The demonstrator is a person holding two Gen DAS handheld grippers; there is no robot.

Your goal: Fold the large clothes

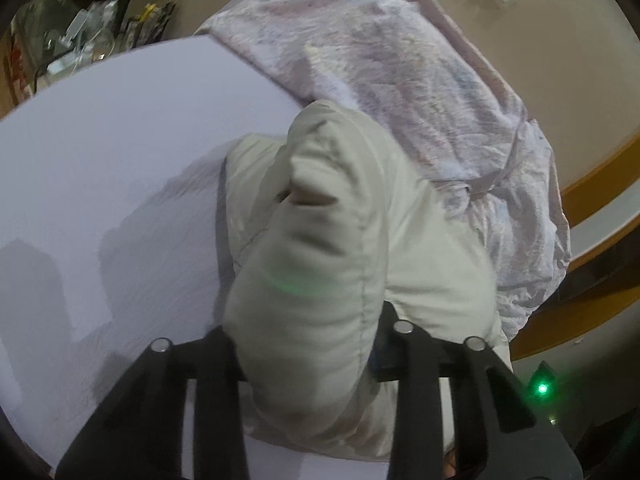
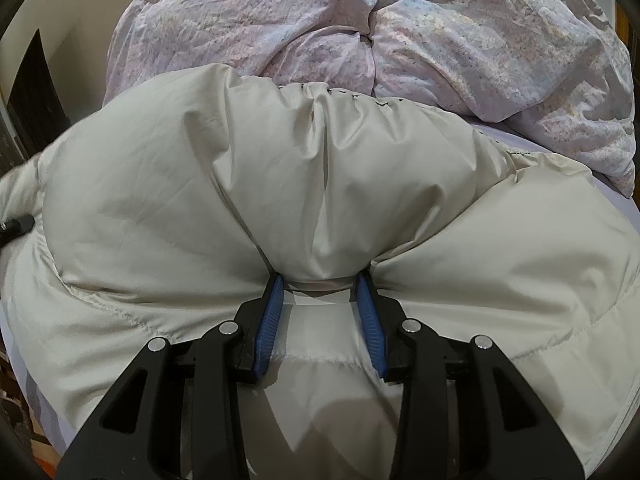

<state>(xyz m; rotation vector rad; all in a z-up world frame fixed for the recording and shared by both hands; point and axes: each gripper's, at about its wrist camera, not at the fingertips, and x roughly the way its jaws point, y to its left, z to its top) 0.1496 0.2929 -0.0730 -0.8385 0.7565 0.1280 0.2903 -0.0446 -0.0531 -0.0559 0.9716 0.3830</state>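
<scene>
On the pale lilac bed sheet (image 1: 100, 168), beside a crumpled floral duvet (image 2: 460, 40), lies the cream puffer jacket (image 2: 200, 184). Right gripper (image 2: 320, 286) pinches a fold of it; left gripper (image 1: 308, 344) seems clamped on a padded sleeve, fingertips hidden by fabric.

Your left tongs (image 1: 308, 344) pointed steeply down, jaws pinched on a thick puffed roll of the cream jacket (image 1: 320, 240), fingertips buried in it. Your right tongs (image 2: 322, 288) angled down too, blue pads (image 2: 270, 320) clamped on a gathered bunch of the same jacket.
</scene>
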